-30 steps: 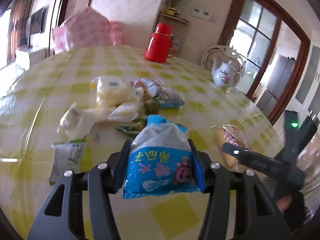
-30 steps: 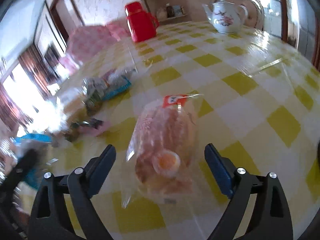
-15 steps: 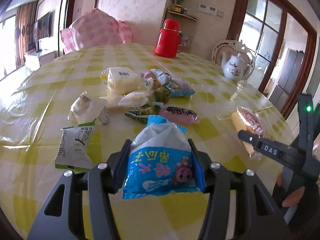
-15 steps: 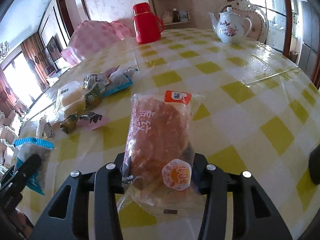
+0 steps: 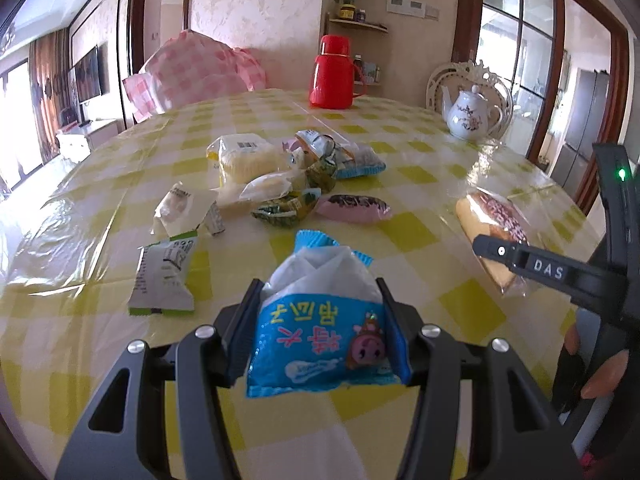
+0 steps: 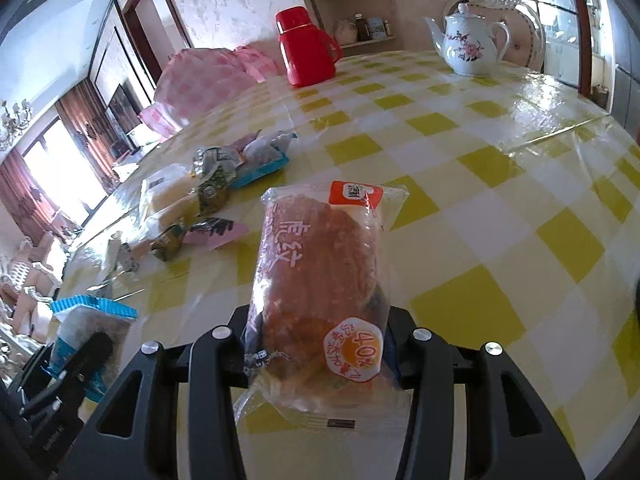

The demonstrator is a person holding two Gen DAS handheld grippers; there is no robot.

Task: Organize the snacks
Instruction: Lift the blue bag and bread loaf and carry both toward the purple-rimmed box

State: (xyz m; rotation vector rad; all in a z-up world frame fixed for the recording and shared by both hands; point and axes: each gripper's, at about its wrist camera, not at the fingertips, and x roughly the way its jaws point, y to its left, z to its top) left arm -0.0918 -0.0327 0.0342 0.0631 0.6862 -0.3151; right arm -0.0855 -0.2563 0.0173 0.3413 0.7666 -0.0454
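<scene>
Both grippers are loaded: the left gripper pinches the blue snack bag half-closed, the right gripper squeezes the wrapped bread, each held over the checked table. I'd carry them level and gently, so the bread doesn't squash, toward the snack pile. A second ago the right jaws stood wide around bread lying flat; now they've clamped it.
</scene>
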